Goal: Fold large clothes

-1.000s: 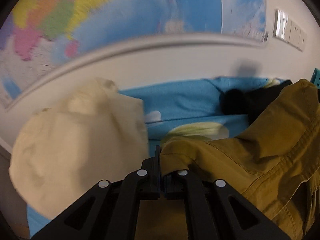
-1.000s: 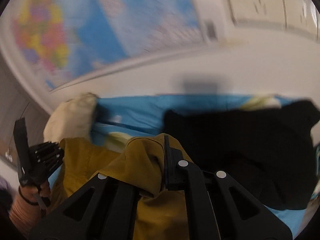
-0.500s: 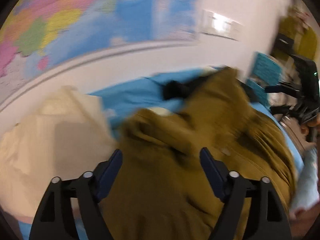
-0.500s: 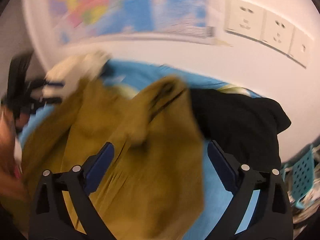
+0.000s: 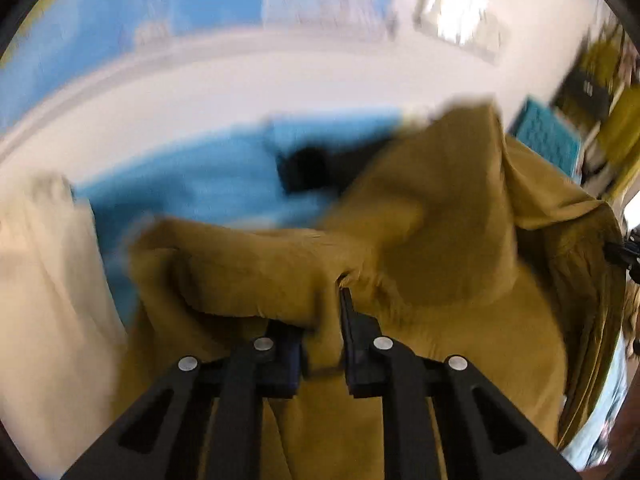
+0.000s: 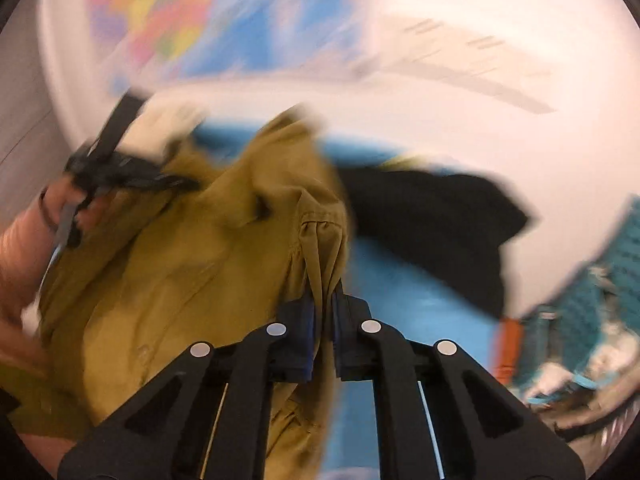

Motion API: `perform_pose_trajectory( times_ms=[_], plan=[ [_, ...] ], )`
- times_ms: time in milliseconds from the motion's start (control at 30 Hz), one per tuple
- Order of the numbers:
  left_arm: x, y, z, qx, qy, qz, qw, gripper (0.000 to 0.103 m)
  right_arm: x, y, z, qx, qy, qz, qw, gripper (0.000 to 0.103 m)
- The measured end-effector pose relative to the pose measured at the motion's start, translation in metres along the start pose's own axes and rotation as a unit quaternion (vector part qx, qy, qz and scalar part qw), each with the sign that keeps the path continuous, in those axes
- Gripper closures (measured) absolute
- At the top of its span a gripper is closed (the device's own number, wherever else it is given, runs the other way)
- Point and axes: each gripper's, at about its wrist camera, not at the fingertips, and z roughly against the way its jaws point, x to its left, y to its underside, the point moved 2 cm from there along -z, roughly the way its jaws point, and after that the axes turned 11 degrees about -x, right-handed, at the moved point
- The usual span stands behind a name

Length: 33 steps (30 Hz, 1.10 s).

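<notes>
A mustard-yellow shirt [image 5: 400,240] hangs bunched between both grippers above a blue cloth surface [image 5: 208,188]. My left gripper [image 5: 324,320] is shut on a fold of the shirt, which drapes over its left finger. My right gripper [image 6: 323,304] is shut on another edge of the same shirt [image 6: 200,248], pinched between its blue pads. The left gripper also shows in the right wrist view [image 6: 120,172], held in a hand at the shirt's far left. Both views are blurred.
A cream garment [image 5: 44,280] lies at the left and a black garment [image 6: 432,220] at the back right on the blue surface. A white wall with a world map [image 5: 160,8] and sockets stands behind. A teal basket [image 6: 600,280] sits at the right.
Both grippers opened and dropped the shirt half a second ago, then shut on it again at new spots. Both cameras are swinging fast.
</notes>
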Motion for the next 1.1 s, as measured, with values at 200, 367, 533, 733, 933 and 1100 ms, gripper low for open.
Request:
perform_pose_trajectory(
  times_ms=[200, 367, 533, 733, 933, 1100],
  plan=[
    [0.033, -0.028, 0.006, -0.033, -0.033, 0.065, 0.9968, 0.033, -0.087, 0.038, -0.066, 0.107, 0.135, -0.064, 0.983, 0.072],
    [0.049, 0.002, 0.038, -0.046, -0.059, 0.058, 0.9955, 0.025, -0.060, 0.030, -0.070, 0.062, 0.154, -0.004, 0.986, 0.037],
    [0.047, 0.051, 0.082, -0.053, -0.090, -0.020, 0.9944, 0.017, 0.046, -0.003, -0.044, -0.048, 0.040, 0.158, 0.985, 0.019],
    [0.013, 0.119, 0.085, -0.011, -0.088, -0.113, 0.9896, 0.013, 0.143, 0.036, -0.109, -0.019, -0.013, 0.369, 0.929, 0.013],
    [0.012, 0.151, 0.060, 0.052, -0.117, -0.154, 0.9798, 0.052, 0.162, 0.039, -0.174, 0.001, -0.015, 0.433, 0.901, 0.045],
    [0.044, 0.107, 0.087, -0.003, -0.137, -0.087, 0.9868, 0.098, 0.128, -0.042, -0.167, -0.018, -0.081, 0.262, 0.961, 0.096]
  ],
)
